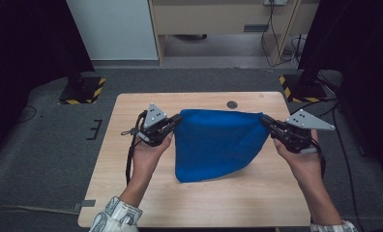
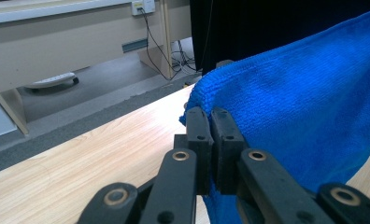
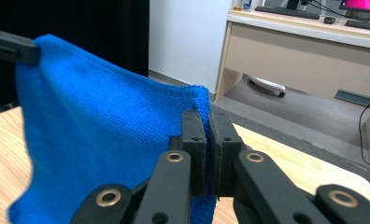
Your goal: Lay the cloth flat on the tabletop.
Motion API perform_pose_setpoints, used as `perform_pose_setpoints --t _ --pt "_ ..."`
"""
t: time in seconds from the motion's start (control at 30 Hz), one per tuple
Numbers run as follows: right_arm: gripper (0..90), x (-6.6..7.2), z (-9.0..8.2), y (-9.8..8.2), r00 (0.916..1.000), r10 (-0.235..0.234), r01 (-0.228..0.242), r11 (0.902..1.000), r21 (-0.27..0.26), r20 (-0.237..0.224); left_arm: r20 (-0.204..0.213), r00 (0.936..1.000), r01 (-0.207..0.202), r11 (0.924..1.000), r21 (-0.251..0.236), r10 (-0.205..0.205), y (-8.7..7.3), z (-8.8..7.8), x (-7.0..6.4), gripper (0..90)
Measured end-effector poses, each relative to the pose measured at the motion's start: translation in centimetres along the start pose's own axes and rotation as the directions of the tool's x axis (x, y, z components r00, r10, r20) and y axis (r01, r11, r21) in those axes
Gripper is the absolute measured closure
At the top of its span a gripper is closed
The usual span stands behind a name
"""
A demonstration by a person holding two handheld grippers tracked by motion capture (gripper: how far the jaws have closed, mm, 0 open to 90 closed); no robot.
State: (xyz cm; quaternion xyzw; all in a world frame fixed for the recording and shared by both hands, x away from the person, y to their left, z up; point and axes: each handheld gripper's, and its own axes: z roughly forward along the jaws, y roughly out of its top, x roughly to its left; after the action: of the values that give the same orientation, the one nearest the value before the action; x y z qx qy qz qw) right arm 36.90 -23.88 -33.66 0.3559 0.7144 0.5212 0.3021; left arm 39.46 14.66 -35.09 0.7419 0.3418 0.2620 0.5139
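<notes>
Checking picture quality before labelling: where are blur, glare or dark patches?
High view: soft overall, dark at both side edges, the blue microfibre cloth evenly lit on the pale wooden table. Left gripper view: cloth weave sharp, a bright sheen on the tabletop. Right gripper view: cloth sharp, the black jaws at the bottom slightly blurred.

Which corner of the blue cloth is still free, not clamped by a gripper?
The bottom corner, the one nearest the person, hangs down to the table. The two upper corners of the cloth are each clamped: one in the left gripper, one in the right gripper.
</notes>
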Motion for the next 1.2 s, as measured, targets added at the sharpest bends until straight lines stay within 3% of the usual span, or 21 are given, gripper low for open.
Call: perform_pose_setpoints --t 0.17,0.37,0.5,0.53,0.57,0.7,1.1,1.2 --pt "86.1 1.2 -1.5 1.2 0.9995 -0.032 0.032 0.9993 -0.019 -0.006 0.003 1.0000 -0.001 0.9999 -0.014 0.001 0.2 -0.6 -0.1 86.5" --pt "85.7 1.5 -1.9 1.6 0.9992 -0.040 0.040 0.9990 -0.019 -0.003 -0.007 0.9999 -0.013 0.9998 -0.018 0.013 0.9 -1.1 -0.1 86.5" --pt "85.3 1.0 -0.5 1.0 0.9994 -0.034 0.033 0.9993 0.016 0.006 -0.024 0.9996 -0.013 0.9999 0.009 0.013 0.9 -0.1 0.6 86.5" --pt "85.2 0.6 0.6 0.4 0.9995 -0.031 0.030 0.9987 0.041 0.013 -0.028 0.9995 -0.012 0.9998 0.016 0.013 0.8 0.3 0.8 86.4" --pt "85.2 0.6 0.6 0.4 0.9995 -0.031 0.030 0.9987 0.041 0.013 -0.031 0.9994 -0.014 0.9996 0.025 0.014 0.7 0.7 0.9 86.4" --pt "85.2 -0.6 3.4 -1.3 0.9998 -0.005 0.004 0.9975 0.070 0.017 -0.056 0.9983 -0.013 0.9987 0.049 0.016 -0.1 2.6 1.6 86.3" --pt "84.9 -2.1 8.1 -3.5 0.9995 0.021 -0.023 0.9953 0.094 0.023 -0.100 0.9946 0.034 0.9965 0.077 -0.026 -2.1 5.3 2.9 86.2" --pt "84.8 -2.3 9.2 -4.0 0.9994 0.028 -0.030 0.9938 0.107 0.019 -0.112 0.9935 0.028 0.9949 0.096 -0.017 -2.7 5.9 3.3 86.2"
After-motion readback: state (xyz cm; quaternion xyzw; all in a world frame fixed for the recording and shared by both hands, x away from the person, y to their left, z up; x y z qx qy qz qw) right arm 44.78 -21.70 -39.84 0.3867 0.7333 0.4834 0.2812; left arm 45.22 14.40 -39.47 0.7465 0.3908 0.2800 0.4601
